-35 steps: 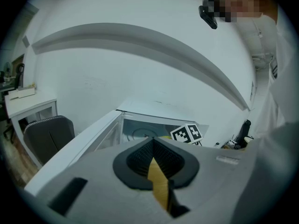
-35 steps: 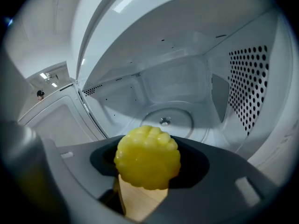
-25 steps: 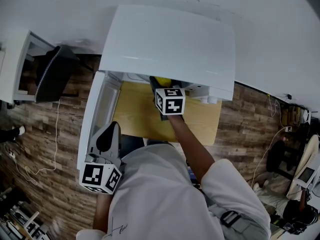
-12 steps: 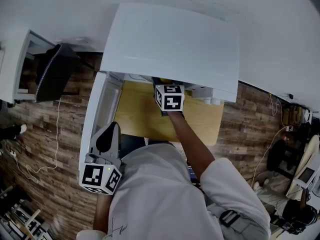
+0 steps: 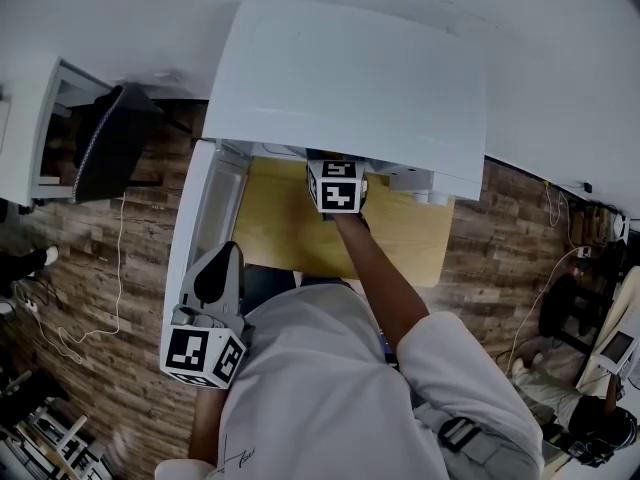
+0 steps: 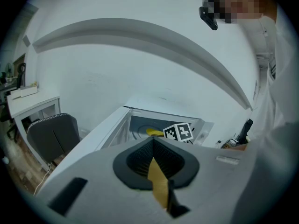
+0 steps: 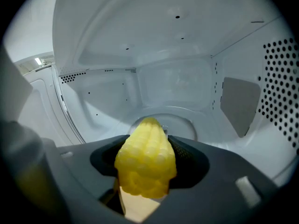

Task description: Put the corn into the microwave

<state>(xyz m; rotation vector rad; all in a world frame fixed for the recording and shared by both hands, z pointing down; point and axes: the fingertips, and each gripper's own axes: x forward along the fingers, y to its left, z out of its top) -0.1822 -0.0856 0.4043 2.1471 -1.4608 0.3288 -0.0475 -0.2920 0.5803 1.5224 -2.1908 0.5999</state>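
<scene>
The yellow corn (image 7: 145, 157) is clamped between the jaws of my right gripper (image 7: 145, 174), tip pointing forward. It hangs inside the white microwave cavity, just over the round glass turntable (image 7: 183, 119). In the head view the right gripper (image 5: 337, 185) reaches under the microwave's (image 5: 350, 78) top, which hides its jaws and the corn. The left gripper view shows a bit of corn (image 6: 153, 131) beside the marker cube (image 6: 179, 132). My left gripper (image 6: 154, 167) is shut on nothing and is held low at the left (image 5: 212, 283), beside the open door (image 5: 195, 233).
The microwave stands on a wooden table (image 5: 280, 233). Its cavity walls are perforated on the right (image 7: 280, 87). A black chair (image 5: 105, 148) and a white desk (image 5: 30, 118) stand to the left on the wood floor. Small white items (image 5: 420, 183) sit by the microwave's right front.
My right gripper has pushed forward with the corn, deeper into the microwave, so the corn no longer shows in the head view. The left gripper has stayed put.
</scene>
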